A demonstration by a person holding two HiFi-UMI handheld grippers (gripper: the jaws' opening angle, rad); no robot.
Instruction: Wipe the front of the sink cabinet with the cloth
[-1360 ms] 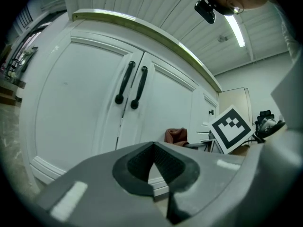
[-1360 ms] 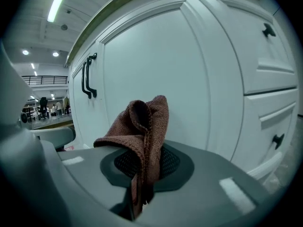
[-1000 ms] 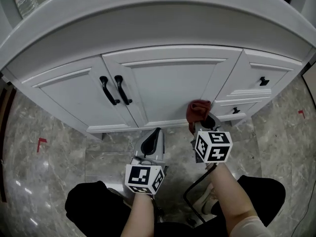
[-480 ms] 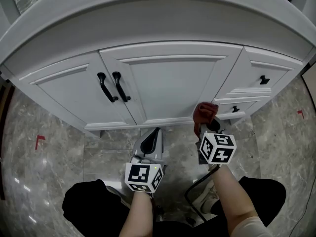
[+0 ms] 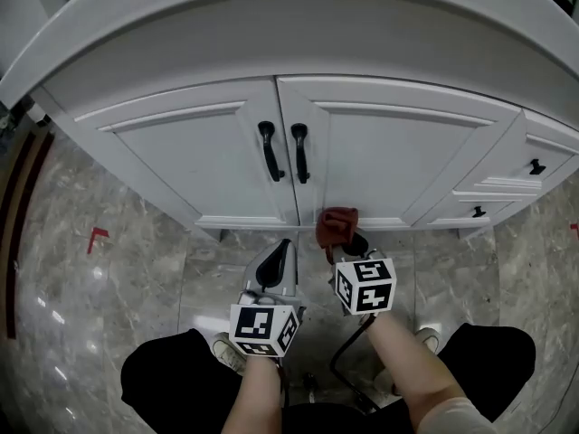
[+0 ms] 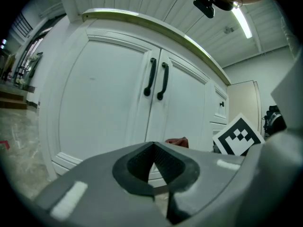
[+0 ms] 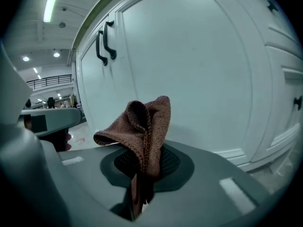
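Cloth [image 7: 147, 124] looks soft and light, clamped mid-fold in right gripper [image 7: 141, 167] jaws; cabinet [image 5: 380, 156] at twelve o'clock; left gripper [image 6: 155, 162] jaws together, empty.

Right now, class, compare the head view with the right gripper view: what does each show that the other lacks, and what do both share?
Head view only: the person's forearms, a shoe and the marker cube behind the cloth. Right gripper view only: ceiling lights and the fingers shut on the cloth's fold. Both: the brown cloth, the white cabinet doors and their black handles.
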